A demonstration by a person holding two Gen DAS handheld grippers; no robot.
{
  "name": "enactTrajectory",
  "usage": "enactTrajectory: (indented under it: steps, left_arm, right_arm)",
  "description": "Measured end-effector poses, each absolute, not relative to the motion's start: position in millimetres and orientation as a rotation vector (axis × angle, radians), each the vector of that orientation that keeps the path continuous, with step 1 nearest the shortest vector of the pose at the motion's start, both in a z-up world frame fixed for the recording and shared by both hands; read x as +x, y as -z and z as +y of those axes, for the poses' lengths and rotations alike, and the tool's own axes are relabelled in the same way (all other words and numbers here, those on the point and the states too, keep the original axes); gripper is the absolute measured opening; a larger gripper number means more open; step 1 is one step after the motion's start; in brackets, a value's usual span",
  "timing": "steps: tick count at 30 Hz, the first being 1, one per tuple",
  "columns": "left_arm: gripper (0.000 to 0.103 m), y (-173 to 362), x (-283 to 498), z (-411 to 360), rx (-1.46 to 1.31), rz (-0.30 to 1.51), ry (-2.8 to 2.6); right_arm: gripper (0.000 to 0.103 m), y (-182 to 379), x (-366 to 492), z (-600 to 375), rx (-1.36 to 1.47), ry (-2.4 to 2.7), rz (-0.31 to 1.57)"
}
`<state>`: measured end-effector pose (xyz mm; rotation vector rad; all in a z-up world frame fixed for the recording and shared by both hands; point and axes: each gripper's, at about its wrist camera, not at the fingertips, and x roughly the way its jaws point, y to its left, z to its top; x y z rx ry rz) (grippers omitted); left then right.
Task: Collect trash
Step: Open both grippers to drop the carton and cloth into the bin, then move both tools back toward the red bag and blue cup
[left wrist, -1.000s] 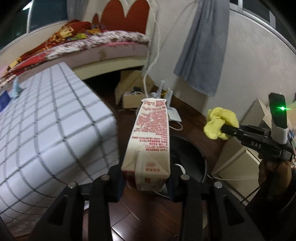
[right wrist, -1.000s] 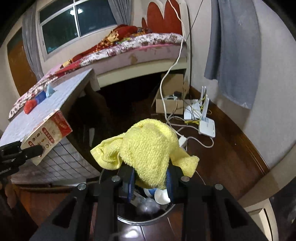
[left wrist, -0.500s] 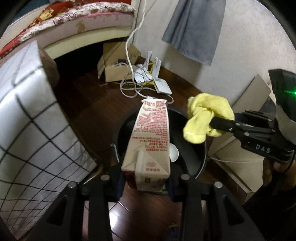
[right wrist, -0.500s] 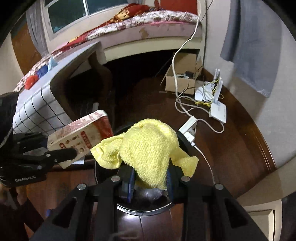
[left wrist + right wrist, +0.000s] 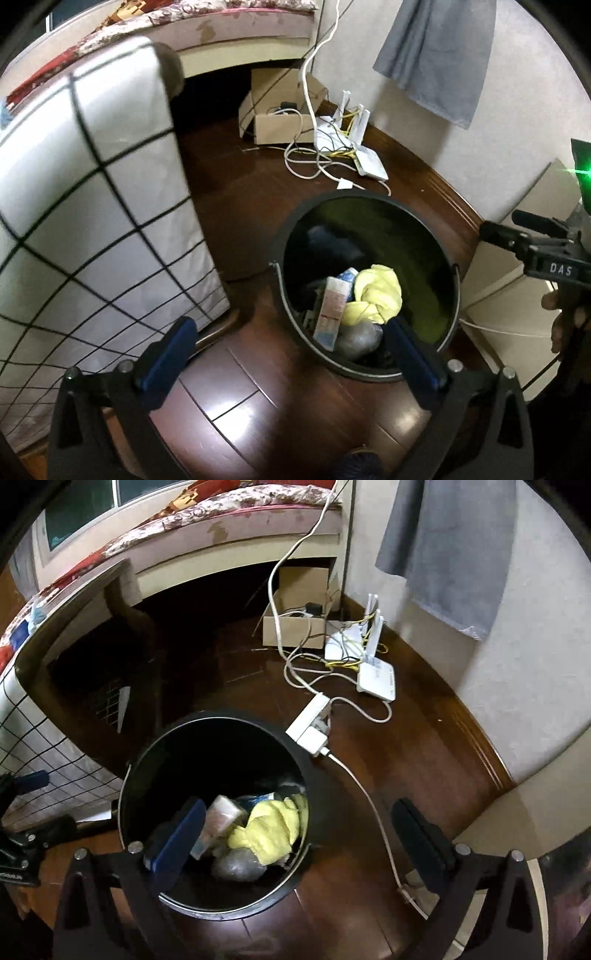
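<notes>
Dim room, floor glare, fisheye-warped edges

Between the jaws, the carton is lying half buried among the bin's dark contents, its print too blurred for reading. Beyond them, the grey cloth is running off the top edge.

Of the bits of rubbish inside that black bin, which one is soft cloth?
The crumpled yellow terry cloth, lying inside the round black bin beside the red-and-white milk carton, which is stiff card, and above a grey crinkled wrapper.
</notes>
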<state>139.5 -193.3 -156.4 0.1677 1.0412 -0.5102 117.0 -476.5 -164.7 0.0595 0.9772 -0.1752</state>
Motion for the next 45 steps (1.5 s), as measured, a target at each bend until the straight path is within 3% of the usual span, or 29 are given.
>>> enactTrajectory:
  steps: [25, 35, 45]
  left_arm:
    - [0.102, 64, 120, -109, 0.063, 0.812, 0.371]
    - [0.102, 42, 145, -5, 0.016, 0.740, 0.157]
    - [0.102, 34, 172, 121, -0.038, 0.716, -0.078]
  right_arm:
    - [0.102, 94, 116, -394, -0.012, 0.034, 0.770]
    - [0.102, 55, 144, -310, -0.044, -0.108, 0.638]
    - [0.102, 28, 200, -178, -0.139, -0.303, 0.640]
